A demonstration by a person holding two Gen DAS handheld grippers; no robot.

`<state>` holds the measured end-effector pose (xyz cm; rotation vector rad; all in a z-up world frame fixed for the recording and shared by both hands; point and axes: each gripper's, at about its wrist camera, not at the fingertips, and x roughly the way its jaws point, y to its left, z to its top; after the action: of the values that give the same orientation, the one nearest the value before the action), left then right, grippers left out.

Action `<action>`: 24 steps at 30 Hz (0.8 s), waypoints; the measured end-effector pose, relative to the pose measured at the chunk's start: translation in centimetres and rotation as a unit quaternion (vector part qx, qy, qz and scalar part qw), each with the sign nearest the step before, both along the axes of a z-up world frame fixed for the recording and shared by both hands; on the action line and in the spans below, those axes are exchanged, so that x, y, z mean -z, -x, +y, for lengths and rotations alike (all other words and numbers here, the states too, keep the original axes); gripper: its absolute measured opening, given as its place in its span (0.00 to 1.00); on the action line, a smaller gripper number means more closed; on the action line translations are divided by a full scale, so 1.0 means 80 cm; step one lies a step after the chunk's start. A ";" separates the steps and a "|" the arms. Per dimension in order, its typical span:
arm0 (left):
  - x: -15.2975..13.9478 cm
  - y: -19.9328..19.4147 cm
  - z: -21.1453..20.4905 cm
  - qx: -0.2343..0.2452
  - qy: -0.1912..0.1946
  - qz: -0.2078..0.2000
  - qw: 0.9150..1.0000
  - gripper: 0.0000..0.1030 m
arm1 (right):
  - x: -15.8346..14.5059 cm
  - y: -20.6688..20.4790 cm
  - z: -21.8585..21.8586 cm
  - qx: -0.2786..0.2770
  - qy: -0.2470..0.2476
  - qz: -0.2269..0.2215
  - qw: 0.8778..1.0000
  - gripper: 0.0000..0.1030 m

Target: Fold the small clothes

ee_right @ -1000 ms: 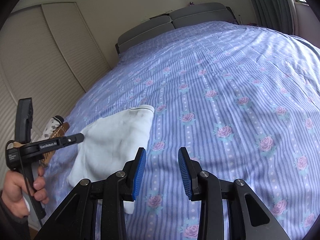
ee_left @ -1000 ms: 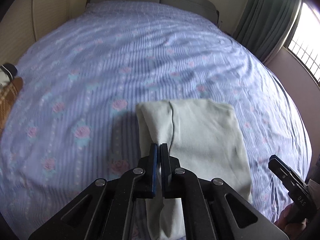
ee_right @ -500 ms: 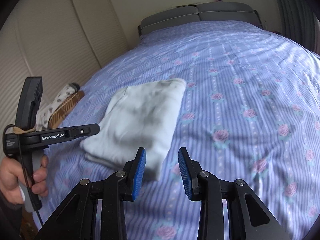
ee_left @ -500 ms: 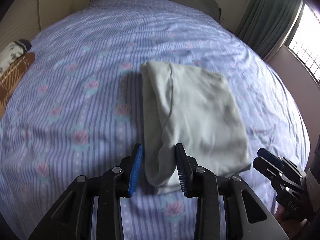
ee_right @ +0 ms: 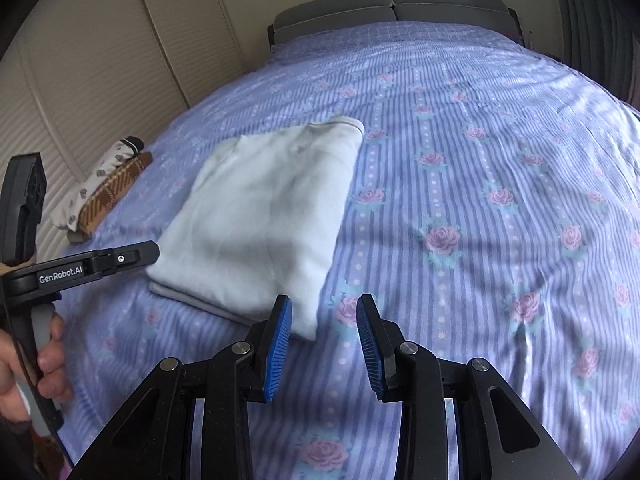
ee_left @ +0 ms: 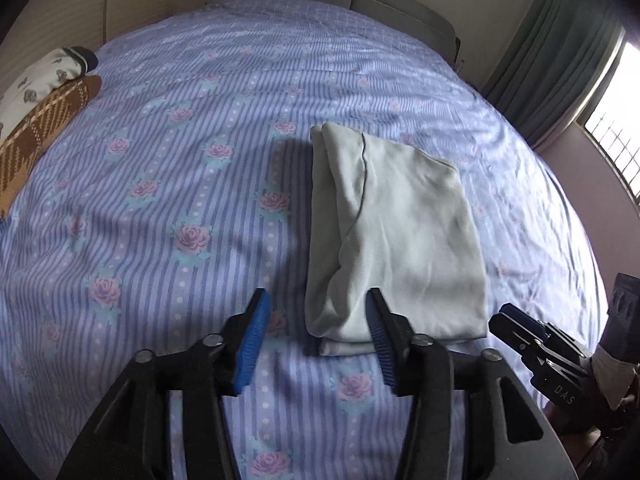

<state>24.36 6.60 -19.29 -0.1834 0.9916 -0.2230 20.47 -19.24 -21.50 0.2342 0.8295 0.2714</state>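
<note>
A pale folded garment [ee_left: 400,236] lies flat on the bed, a neat rectangle with a dark-edged collar at its far end. It also shows in the right wrist view [ee_right: 264,220]. My left gripper [ee_left: 316,336] is open and empty, hovering just short of the garment's near edge. My right gripper [ee_right: 323,340] is open and empty, just off the garment's near right corner. Each gripper appears in the other's view: the right one [ee_left: 536,348] and the left one [ee_right: 92,268].
The bed [ee_left: 160,184] has a blue striped sheet with pink roses. A spotted white piece [ee_left: 36,80] and a brown plaid piece [ee_left: 44,128] lie at its left edge by the wall. Grey headboard cushions [ee_right: 392,4] stand at the far end; curtains [ee_left: 552,52] hang at right.
My left gripper has let go of the garment, opened wide and pulled back. The garment now lies folded on the bed. My right gripper stayed open and drew back a little.
</note>
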 end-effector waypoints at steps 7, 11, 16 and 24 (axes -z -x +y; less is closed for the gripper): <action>0.016 0.015 -0.014 -0.029 0.034 0.034 0.998 0.50 | -0.017 -0.023 -0.034 0.008 -0.064 0.001 0.998 0.52; 0.027 0.013 -0.023 -0.058 0.043 0.052 0.996 0.46 | -0.020 -0.058 -0.045 -0.007 -0.089 0.019 0.996 0.52; 0.041 0.010 -0.016 -0.098 0.092 0.068 0.989 0.46 | -0.010 -0.105 -0.056 -0.019 -0.111 0.052 0.992 0.52; 0.046 0.005 -0.012 -0.115 0.138 0.073 0.981 0.46 | 0.019 -0.177 -0.051 -0.060 -0.167 0.113 0.978 0.52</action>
<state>23.98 5.62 -23.01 -0.5710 1.0725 -0.1362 34.59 -23.30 -23.00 0.5385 1.0224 0.5051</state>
